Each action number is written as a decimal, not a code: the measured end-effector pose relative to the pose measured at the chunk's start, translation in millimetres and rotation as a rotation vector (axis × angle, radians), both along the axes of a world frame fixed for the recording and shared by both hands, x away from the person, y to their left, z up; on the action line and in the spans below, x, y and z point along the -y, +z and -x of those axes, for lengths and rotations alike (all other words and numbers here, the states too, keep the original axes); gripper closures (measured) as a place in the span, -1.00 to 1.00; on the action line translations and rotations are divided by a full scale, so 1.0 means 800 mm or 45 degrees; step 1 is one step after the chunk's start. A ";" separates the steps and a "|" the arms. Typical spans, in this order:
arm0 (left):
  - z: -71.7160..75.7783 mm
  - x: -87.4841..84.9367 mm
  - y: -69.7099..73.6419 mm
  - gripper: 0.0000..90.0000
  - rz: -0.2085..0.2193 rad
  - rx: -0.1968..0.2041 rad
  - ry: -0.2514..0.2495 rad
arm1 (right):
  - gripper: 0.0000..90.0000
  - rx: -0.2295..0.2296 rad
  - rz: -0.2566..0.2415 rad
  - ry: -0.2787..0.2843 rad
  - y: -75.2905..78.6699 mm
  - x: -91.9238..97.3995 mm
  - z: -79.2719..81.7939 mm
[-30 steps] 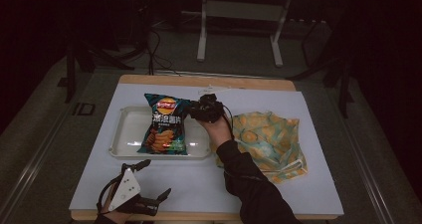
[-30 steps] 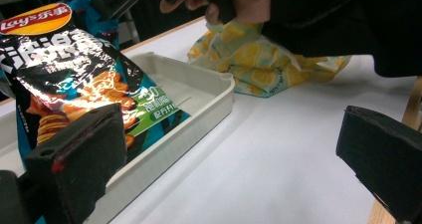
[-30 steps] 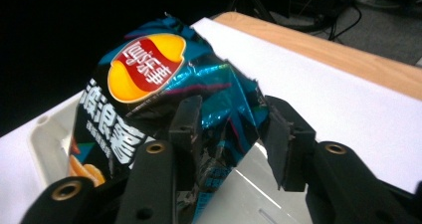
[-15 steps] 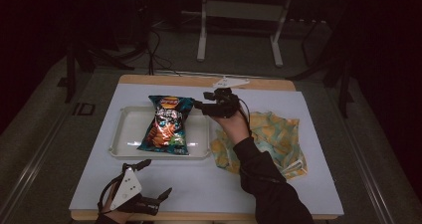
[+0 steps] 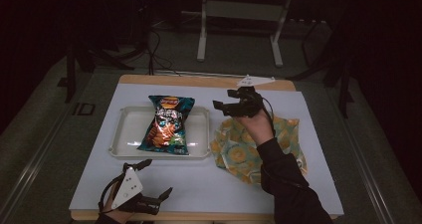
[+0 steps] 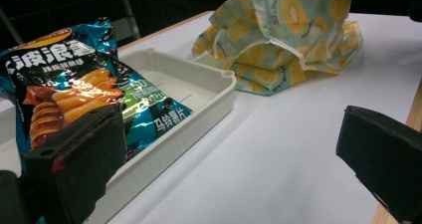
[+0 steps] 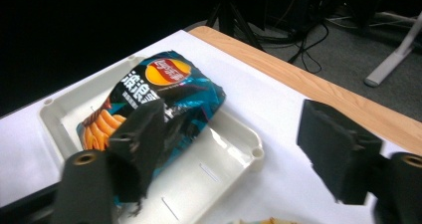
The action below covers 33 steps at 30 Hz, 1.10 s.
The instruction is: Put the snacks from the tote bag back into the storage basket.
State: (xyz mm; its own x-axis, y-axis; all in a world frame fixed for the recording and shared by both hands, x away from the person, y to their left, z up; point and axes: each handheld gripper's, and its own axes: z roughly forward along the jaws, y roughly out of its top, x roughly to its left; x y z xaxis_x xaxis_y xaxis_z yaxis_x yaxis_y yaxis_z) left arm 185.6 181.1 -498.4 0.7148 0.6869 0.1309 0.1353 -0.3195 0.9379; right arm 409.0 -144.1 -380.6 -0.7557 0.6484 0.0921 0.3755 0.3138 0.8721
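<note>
- While the person's right arm reaches in from the 5 o'clock corner of the high view, the right hand-held gripper [image 5: 230,99] is held above the worktop [image 5: 209,181], over the far edge of the cloth, with its jaws pointing toward 9 o'clock.
- Its jaws stand wide apart with nothing between them; in the right gripper view the right hand-held gripper [image 7: 229,144] looks past them at the tray and bag beyond.
- A blue bag of potato chips [image 5: 166,125] with an orange wavy-chip picture lies in the white plastic tray [image 5: 127,129], its top end resting over the tray's far rim at 12 o'clock.
- The tray sits left of the worktop's centre, with bare floor showing at its 9 o'clock and 3 o'clock sides of the bag.
- A crumpled cloth printed with kiwi slices [image 5: 234,154] lies just beside the tray at its 3 o'clock side, partly under the person's forearm.
- The left hand-held gripper [image 5: 159,180] rests at the worktop's near edge, about 7 o'clock from the tray.
- Its jaws too are spread wide and empty, as the left gripper view shows, with the chip bag [image 6: 69,99], tray [image 6: 199,92] and cloth [image 6: 283,40] ahead of them.
</note>
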 end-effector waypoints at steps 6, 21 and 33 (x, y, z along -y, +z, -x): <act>0.000 0.000 0.000 -1.00 0.001 -0.001 0.003 | -0.69 0.024 -0.016 -0.046 0.000 0.021 0.002; -0.001 0.001 0.000 -1.00 -0.001 -0.006 0.003 | -0.69 0.065 0.020 -0.203 0.009 0.113 0.000; -0.002 0.002 -0.001 -1.00 -0.004 -0.010 0.001 | -0.69 0.124 0.015 -0.363 0.003 0.185 0.019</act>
